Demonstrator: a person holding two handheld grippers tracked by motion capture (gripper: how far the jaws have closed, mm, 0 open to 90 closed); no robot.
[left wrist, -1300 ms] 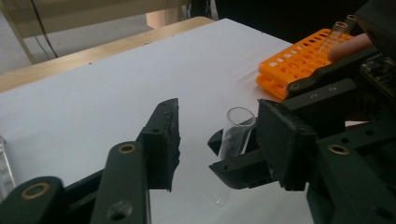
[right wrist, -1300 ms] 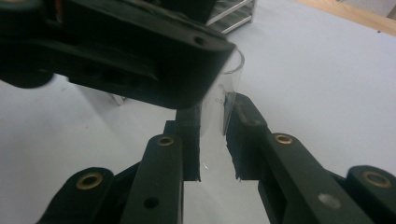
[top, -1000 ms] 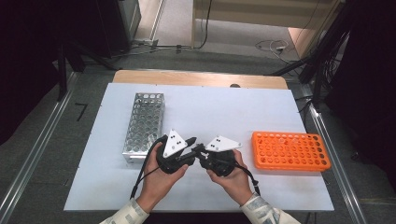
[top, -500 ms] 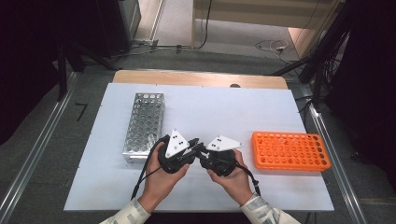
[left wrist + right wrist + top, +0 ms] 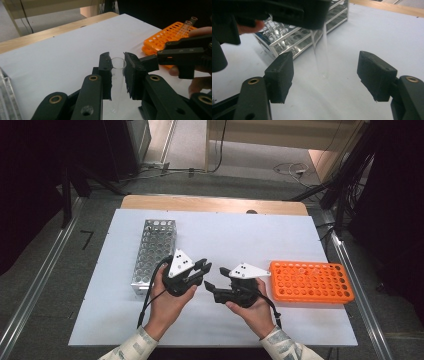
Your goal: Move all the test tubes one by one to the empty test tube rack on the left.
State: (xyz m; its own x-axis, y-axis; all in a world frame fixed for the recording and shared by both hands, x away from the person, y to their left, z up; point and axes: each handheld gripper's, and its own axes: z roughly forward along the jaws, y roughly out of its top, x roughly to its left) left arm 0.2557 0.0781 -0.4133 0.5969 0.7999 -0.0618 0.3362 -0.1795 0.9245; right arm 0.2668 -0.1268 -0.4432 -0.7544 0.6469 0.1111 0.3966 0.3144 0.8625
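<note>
A clear glass test tube (image 5: 117, 72) stands pinched between the pads of my left gripper (image 5: 117, 58), which is shut on it near its open mouth. In the high view the left gripper (image 5: 205, 266) sits at the table's middle front, tip to tip with my right gripper (image 5: 215, 277). The right gripper (image 5: 325, 60) has just been opening; its pads stand wide on both sides of the tube's (image 5: 322, 57) lower end without touching it. The tube hangs from the left gripper (image 5: 287, 12) above the white table.
A metal tube rack (image 5: 152, 252) stands at the left, close behind the left hand. An orange tube rack (image 5: 310, 281) lies at the right, with one glass tube (image 5: 186, 25) standing in it. The white table top (image 5: 250, 240) ends at a wooden strip at the back.
The right gripper's jaws, closed beside the left gripper's tips before, now stand apart. Both hands have stayed where they were.
</note>
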